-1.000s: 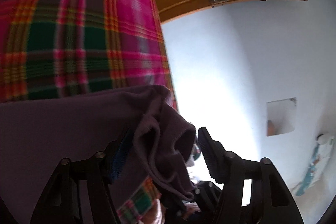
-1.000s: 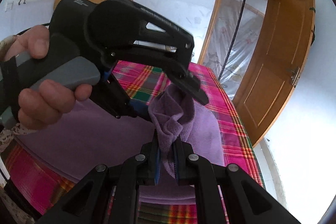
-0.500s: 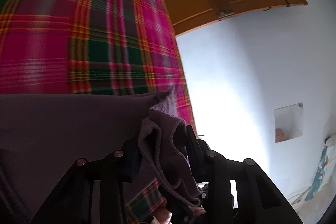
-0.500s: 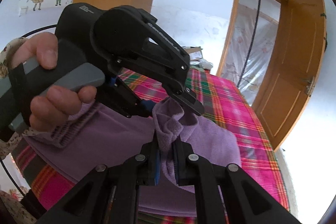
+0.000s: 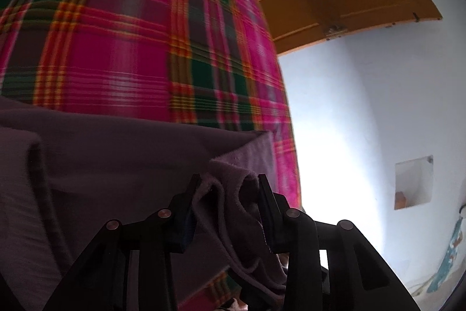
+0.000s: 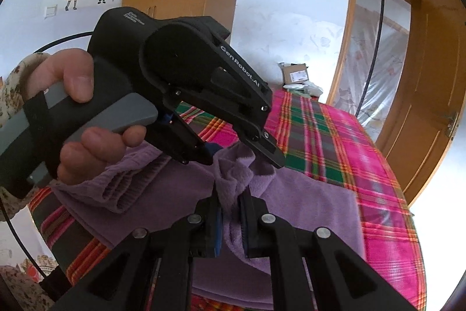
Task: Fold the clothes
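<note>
Big plaid bedspread (image 6: 335,142) with the purple fleece garment (image 6: 305,209) spread across it, a ribbed cuff (image 6: 116,188) bunched at one side. Both claws are pinching the same lifted fold: right gripper (image 6: 230,212), left gripper (image 5: 230,194). Looks mid-fold to me; that fold isn't laid down.

The black plastic housing of the left gripper (image 6: 243,158) carries white lettering reading "CenRobot.AI" along its side; a smaller white label on its top is too small to read.
</note>
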`<action>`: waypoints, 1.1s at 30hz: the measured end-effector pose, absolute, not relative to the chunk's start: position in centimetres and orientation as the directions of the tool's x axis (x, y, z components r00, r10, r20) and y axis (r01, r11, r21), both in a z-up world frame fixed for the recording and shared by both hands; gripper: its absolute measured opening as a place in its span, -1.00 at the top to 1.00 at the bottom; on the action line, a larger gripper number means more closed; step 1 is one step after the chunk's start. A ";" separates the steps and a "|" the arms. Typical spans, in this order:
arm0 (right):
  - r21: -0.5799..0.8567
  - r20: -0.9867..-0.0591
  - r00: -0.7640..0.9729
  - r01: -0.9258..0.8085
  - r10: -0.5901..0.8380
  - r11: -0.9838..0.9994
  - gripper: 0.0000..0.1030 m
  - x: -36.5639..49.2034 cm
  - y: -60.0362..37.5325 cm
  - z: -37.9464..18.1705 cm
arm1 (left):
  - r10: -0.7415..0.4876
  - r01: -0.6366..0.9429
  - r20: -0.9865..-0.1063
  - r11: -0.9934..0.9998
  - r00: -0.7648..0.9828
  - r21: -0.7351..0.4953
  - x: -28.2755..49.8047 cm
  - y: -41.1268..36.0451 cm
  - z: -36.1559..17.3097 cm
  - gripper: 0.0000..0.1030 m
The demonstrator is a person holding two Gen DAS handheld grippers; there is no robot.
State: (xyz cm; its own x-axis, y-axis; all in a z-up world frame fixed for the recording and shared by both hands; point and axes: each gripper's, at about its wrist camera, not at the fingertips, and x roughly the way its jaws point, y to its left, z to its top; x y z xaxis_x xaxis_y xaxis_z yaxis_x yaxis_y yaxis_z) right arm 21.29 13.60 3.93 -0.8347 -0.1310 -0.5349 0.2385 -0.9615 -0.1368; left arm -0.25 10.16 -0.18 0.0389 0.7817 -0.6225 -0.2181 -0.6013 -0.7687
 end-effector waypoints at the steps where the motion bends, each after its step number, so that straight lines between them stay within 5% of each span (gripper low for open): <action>1: -0.133 -0.545 -0.827 0.247 -0.138 -0.960 0.80 21.1 13.4 3.6 | 0.780 -0.213 -0.625 -0.605 0.035 -0.767 -0.4 10.0 -0.4 0.28; 16: -0.062 -0.618 -0.762 0.289 -0.190 -0.955 0.73 18.5 14.3 0.9 | 0.711 -0.235 -0.698 -0.696 -0.087 -0.679 -0.1 8.8 -0.1 0.24; 23: -0.003 -0.588 -0.743 0.397 -0.319 -0.918 0.46 20.1 14.2 1.7 | 0.710 -0.254 -0.672 -0.704 -0.211 -0.664 0.5 7.6 2.5 0.21; 29: 0.129 -0.560 -0.741 0.364 -0.371 -0.922 0.46 22.8 17.8 3.4 | 0.706 -0.314 -0.661 -0.707 -0.255 -0.633 1.7 8.6 4.0 0.17; 33: 0.161 -0.582 -0.767 0.218 -0.271 -0.963 0.46 20.7 20.5 3.6 | 0.730 -0.373 -0.638 -0.678 -0.246 -0.633 3.1 8.6 5.4 0.17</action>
State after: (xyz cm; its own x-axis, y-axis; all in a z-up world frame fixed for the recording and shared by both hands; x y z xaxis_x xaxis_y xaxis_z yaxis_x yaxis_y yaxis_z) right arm 20.73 20.46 3.63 -0.7667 -0.2711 -0.5820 0.2178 -0.9626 0.1614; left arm 3.15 8.59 5.37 -0.2459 0.7301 -0.6376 -0.3733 -0.6783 -0.6328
